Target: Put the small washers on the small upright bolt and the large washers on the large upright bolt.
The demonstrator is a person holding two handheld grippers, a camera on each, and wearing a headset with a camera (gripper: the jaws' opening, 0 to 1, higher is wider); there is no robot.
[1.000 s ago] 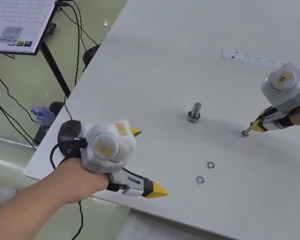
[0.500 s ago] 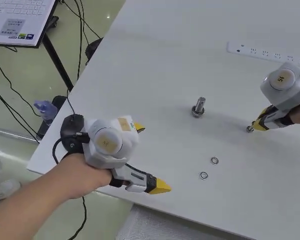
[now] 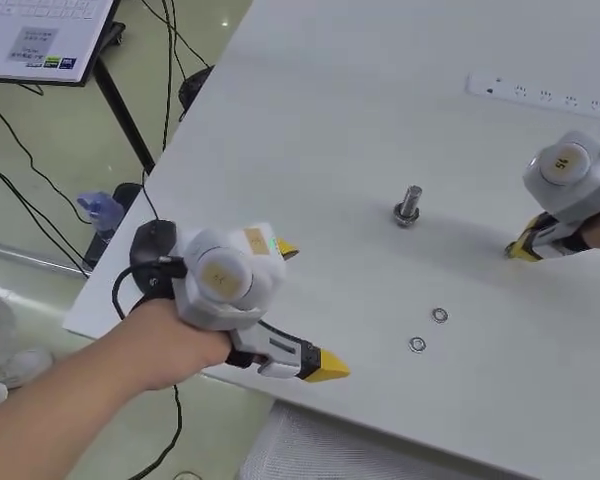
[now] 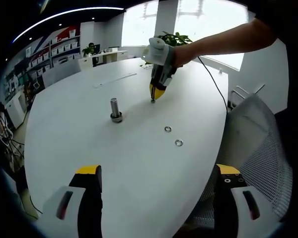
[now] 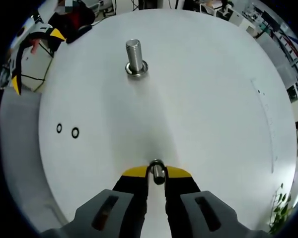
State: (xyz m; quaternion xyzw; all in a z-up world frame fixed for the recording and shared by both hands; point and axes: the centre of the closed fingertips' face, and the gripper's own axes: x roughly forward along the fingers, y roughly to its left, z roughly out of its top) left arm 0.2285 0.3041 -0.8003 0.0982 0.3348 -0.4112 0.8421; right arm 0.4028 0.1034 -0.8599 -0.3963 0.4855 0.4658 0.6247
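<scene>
The large bolt [image 3: 408, 205] stands upright mid-table, also seen as the large bolt [image 5: 134, 58] with a ring at its base. My right gripper [image 5: 157, 173] is shut on the small upright bolt [image 5: 157, 171], which stands on the table. In the head view the right gripper [image 3: 525, 250] is at the right edge. Two washers [image 3: 439, 315] [image 3: 417, 345] lie flat side by side nearer the front edge, apart from both bolts. My left gripper [image 3: 305, 307] hovers open and empty over the table's front left edge, far from the washers [image 4: 167, 129].
The white table [image 3: 310, 120] has a power strip [image 3: 540, 95] at the far right. A laptop [image 3: 40, 40] on a stand and cables sit beyond the left edge. A grey mesh chair [image 3: 320, 450] is below the front edge.
The head camera has shifted, so everything sits a little right and up. The small bolt that stuck out past the right gripper's tips is now covered by them. The left gripper has barely moved.
</scene>
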